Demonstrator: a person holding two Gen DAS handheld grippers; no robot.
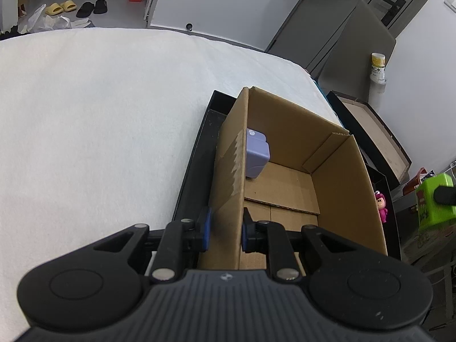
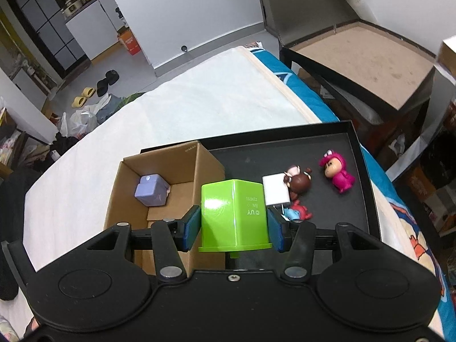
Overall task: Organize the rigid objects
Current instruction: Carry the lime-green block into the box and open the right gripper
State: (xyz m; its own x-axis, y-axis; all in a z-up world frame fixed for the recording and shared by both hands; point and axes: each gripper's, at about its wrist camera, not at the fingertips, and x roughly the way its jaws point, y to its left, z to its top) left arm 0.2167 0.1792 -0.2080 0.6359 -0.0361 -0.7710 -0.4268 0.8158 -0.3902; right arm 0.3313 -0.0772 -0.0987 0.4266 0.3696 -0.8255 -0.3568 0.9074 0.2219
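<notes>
My left gripper is shut on the left wall of an open cardboard box, one finger outside and one inside. A purple block lies inside the box against that wall; it also shows in the right wrist view. My right gripper is shut on a green block and holds it above the box's right wall. The green block also shows at the right edge of the left wrist view.
The box stands in a black tray on a white bed cover. In the tray lie a pink figurine, a brown figurine, a white charger and a small red-blue toy. A black side table stands beyond.
</notes>
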